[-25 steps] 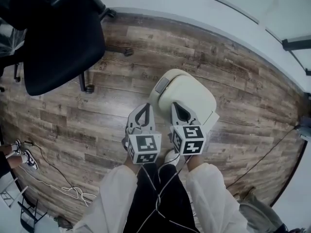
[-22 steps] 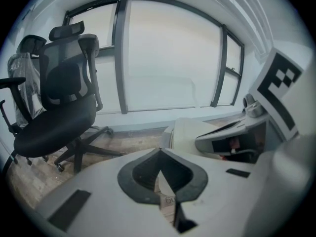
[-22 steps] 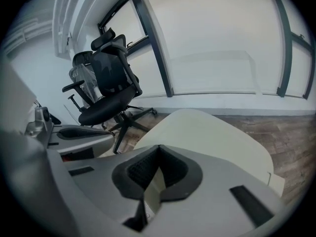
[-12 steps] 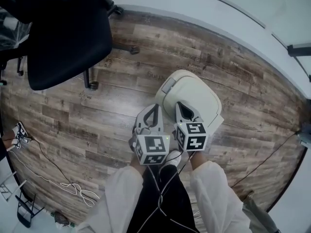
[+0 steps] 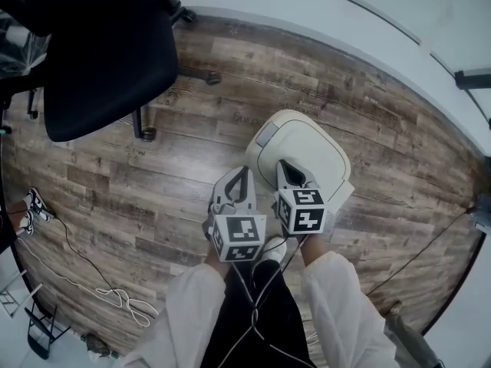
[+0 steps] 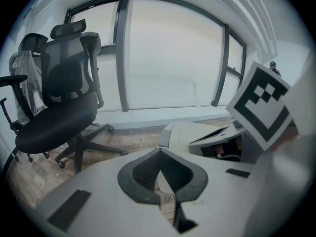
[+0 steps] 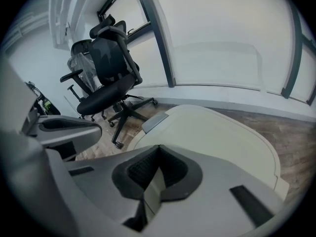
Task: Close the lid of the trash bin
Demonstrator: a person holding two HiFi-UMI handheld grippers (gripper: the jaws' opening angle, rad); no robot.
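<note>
A cream trash bin (image 5: 303,156) stands on the wooden floor with its lid (image 7: 217,137) lying flat and closed; a grey tab (image 5: 267,134) sits at its far left edge. My right gripper (image 5: 285,164) is over the lid's near part, jaws together at the tips with nothing between them. My left gripper (image 5: 243,172) hovers over the floor just left of the bin, also shut and empty. In the left gripper view the bin (image 6: 190,135) lies ahead to the right, beside the right gripper's marker cube (image 6: 260,105).
A black office chair (image 5: 100,48) on castors stands at the far left, also in the left gripper view (image 6: 59,107). A thin cable (image 5: 92,286) trails over the floor at the near left. A white wall base (image 5: 322,21) curves behind the bin.
The view has shifted slightly, so bin and grippers sit a little further right in it. Both grippers keep their place by the bin and stay shut. The lid lies closed throughout.
</note>
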